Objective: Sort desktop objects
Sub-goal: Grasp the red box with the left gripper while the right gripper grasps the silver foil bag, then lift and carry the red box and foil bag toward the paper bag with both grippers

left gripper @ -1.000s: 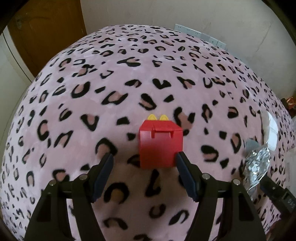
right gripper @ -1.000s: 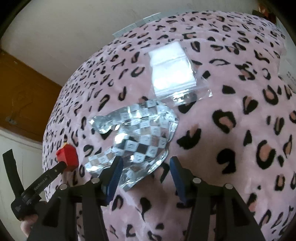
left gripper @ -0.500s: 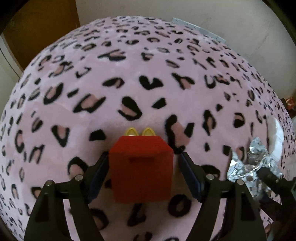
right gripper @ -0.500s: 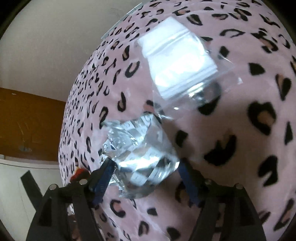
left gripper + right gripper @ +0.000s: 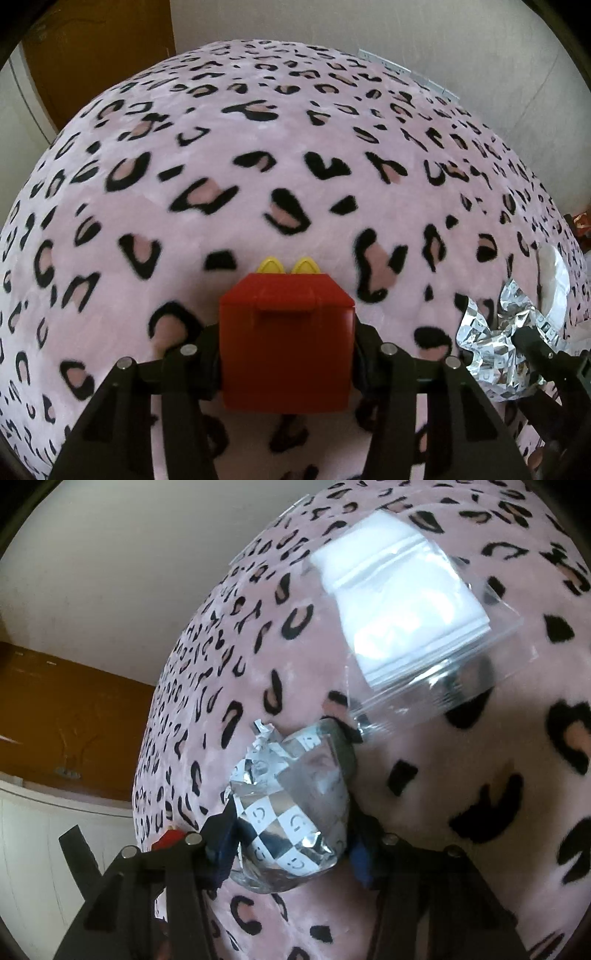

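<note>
Jaws closing on two things over a leopard-print tabletop

Left gripper (image 5: 286, 354) has its jaws closing against both sides of the red box (image 5: 286, 350), yellow tabs at its 12 o'clock; right gripper (image 5: 290, 843) has its jaws closing around the crumpled foil wrapper (image 5: 291, 805), squeezing it; a clear zip bag (image 5: 402, 616) lies at the wrapper's 1 o'clock, touching it, on the pink tabletop (image 5: 221, 147)
</note>
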The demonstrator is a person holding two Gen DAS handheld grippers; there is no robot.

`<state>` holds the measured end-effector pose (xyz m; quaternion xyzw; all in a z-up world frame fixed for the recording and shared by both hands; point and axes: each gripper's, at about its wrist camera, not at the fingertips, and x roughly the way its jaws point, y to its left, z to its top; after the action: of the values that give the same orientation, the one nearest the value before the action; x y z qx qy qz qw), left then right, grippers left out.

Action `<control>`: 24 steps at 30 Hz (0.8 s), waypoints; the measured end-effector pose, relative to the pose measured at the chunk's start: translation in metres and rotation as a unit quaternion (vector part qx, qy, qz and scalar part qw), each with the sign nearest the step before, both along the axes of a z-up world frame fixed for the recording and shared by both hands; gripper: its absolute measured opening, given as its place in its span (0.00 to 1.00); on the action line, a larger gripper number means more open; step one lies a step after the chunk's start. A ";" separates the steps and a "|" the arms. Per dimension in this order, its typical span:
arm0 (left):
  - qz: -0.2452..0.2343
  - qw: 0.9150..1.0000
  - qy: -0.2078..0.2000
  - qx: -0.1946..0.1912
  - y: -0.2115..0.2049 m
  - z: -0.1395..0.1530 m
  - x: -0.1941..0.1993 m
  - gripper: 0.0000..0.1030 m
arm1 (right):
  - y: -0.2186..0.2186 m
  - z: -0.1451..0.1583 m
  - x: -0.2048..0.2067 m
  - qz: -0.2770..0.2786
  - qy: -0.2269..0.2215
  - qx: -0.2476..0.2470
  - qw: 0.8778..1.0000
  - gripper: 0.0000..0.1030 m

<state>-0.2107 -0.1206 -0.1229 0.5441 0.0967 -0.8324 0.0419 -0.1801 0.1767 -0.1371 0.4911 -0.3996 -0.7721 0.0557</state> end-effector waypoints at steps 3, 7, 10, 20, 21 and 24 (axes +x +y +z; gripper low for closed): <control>0.000 1.000 0.010 -0.002 -0.003 0.008 0.013 0.51 | 0.000 0.004 0.007 0.004 0.007 -0.006 1.000 0.49; -0.003 1.000 0.021 -0.011 -0.005 0.020 0.028 0.51 | 0.002 0.013 0.024 0.013 0.019 0.003 1.000 0.49; -0.011 0.999 0.024 -0.020 -0.003 0.028 0.039 0.51 | 0.008 0.019 0.038 0.012 0.022 0.002 1.000 0.49; -0.032 0.999 0.019 -0.032 0.015 0.043 0.072 0.51 | 0.023 0.043 0.078 0.023 0.032 0.012 0.999 0.49; -0.035 0.999 0.018 -0.032 0.018 0.044 0.076 0.51 | 0.025 0.044 0.081 0.022 0.032 0.012 0.999 0.49; -0.044 0.998 0.020 -0.039 0.028 0.050 0.084 0.51 | 0.032 0.046 0.088 0.018 0.029 0.010 0.999 0.49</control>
<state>-0.1265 -0.0927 -0.0732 0.5290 0.0414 -0.8473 0.0242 -0.0921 0.2082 -0.0910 0.4759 -0.3810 -0.7890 0.0759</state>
